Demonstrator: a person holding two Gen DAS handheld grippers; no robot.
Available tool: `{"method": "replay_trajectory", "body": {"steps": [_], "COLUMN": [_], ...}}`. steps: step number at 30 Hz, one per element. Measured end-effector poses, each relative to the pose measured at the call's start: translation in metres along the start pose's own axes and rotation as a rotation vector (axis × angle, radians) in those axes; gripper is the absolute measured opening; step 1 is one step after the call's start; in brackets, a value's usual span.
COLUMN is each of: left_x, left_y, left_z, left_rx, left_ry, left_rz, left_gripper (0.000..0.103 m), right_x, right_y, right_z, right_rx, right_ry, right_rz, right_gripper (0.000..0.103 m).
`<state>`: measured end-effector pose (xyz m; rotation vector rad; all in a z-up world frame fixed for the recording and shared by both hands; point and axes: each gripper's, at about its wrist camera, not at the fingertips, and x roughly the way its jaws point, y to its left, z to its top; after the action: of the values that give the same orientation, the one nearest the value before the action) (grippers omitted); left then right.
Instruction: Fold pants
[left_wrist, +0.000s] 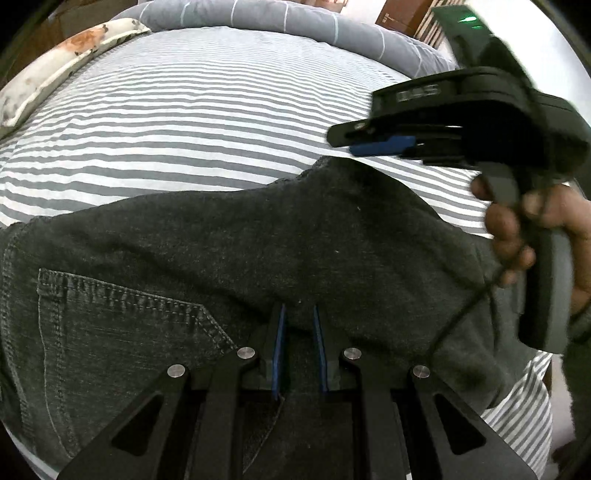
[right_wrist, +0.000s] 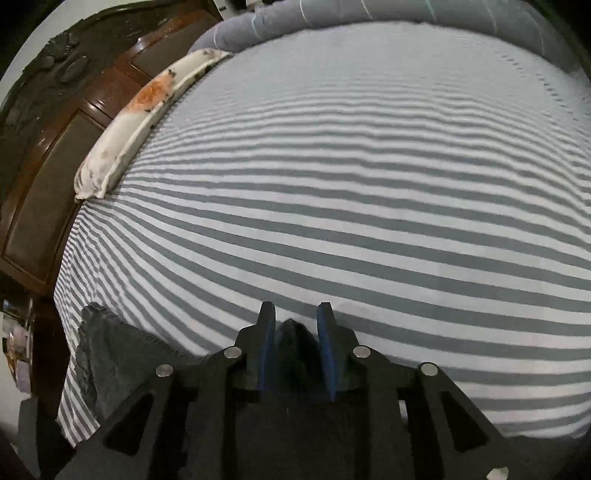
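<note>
We are pinching dark grey denim pants (left_wrist: 258, 258) on striped bed (left_wrist: 184, 129): left tool (left_wrist: 300, 314) narrowly clamping fabric to anchor fold; right tool (right_wrist: 297, 314) gripping bunched fabric, lifting it for folding.

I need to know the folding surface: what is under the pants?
Under the pants lies a striped bedsheet, showing beyond and beside them. Whatever sits directly beneath the dark cloth is covered.
</note>
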<state>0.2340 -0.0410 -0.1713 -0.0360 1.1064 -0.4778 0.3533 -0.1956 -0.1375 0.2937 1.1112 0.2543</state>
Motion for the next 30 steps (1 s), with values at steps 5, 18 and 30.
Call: {"method": "replay_trajectory", "body": {"steps": [5,18,30], "left_x": [0.002,0.012,0.026], "left_y": [-0.013,-0.039,-0.051], "left_z": [-0.005,-0.008,-0.017], "left_rx": [0.02,0.097,0.233], "left_ry": [-0.006,-0.031,-0.106], "left_rz": [0.022,0.104,0.223], "left_gripper": [0.016,0.018,0.019], "right_x": [-0.018,-0.021,-0.157], "right_y": [0.002,-0.048,-0.169], "right_z": [-0.026,-0.047,-0.17], "right_rx": [-0.007,0.104,0.423], "right_ry": [0.014,0.024,-0.065], "right_rz": [0.011,-0.222,-0.233], "right_gripper": [0.024,0.023,0.025]}}
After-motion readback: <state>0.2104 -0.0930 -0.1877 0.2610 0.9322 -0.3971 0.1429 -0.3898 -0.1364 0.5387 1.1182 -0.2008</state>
